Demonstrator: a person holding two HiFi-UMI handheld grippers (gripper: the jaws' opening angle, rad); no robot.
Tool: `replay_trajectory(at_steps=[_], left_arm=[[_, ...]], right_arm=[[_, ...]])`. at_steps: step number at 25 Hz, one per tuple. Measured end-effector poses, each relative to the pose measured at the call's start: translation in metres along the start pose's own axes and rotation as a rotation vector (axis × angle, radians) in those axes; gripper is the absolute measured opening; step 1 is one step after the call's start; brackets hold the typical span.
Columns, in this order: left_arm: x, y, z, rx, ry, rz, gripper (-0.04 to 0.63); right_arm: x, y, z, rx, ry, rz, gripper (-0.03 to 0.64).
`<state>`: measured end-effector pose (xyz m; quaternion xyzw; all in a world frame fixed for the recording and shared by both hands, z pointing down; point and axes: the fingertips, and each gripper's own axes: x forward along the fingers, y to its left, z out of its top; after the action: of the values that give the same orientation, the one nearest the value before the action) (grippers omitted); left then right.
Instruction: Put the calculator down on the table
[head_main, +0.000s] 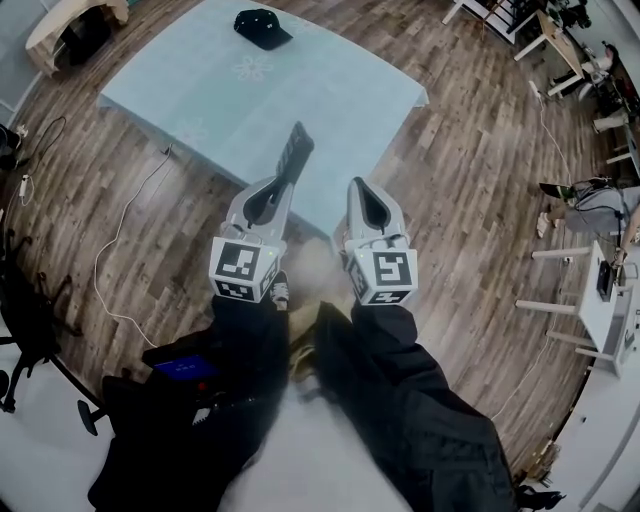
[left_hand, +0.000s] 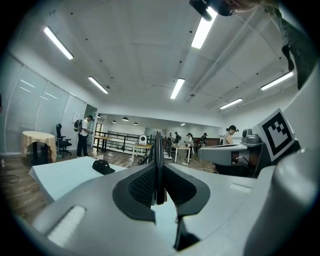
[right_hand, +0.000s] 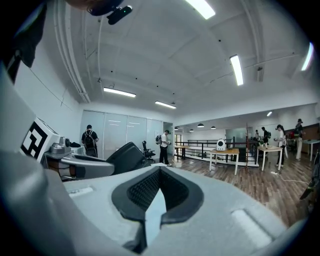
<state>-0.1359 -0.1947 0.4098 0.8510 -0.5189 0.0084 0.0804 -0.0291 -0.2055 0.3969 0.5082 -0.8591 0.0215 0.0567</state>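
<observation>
Left claw pinches calculator edge-on, its body sticking out past tips. Right claw pressed together, empty, alongside. Surface ahead, below claw. We should reach over it, roll calculator flat, lower gently, short of cap.

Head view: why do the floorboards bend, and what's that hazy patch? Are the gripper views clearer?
Head view: wide lens bows the floorboards; a hazy smear sits above the sleeves. Left gripper view: strip lights glare white. Right gripper view: dark rim, room fairly sharp.
</observation>
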Motion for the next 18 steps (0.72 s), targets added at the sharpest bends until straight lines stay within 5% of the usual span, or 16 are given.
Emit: replay_trajectory(at_steps=[12, 18], left_arm=[[0.04, -0.008, -0.042, 0.06, 0.127, 0.055, 0.044], [0.057, -0.014, -0.089, 0.095, 0.254, 0.059, 0.044]], right_arm=[[0.028, -0.035, -0.035, 0.065, 0.08, 0.065, 0.0], [0.024, -0.044, -0.083, 0.135, 0.176, 0.097, 0.0]])
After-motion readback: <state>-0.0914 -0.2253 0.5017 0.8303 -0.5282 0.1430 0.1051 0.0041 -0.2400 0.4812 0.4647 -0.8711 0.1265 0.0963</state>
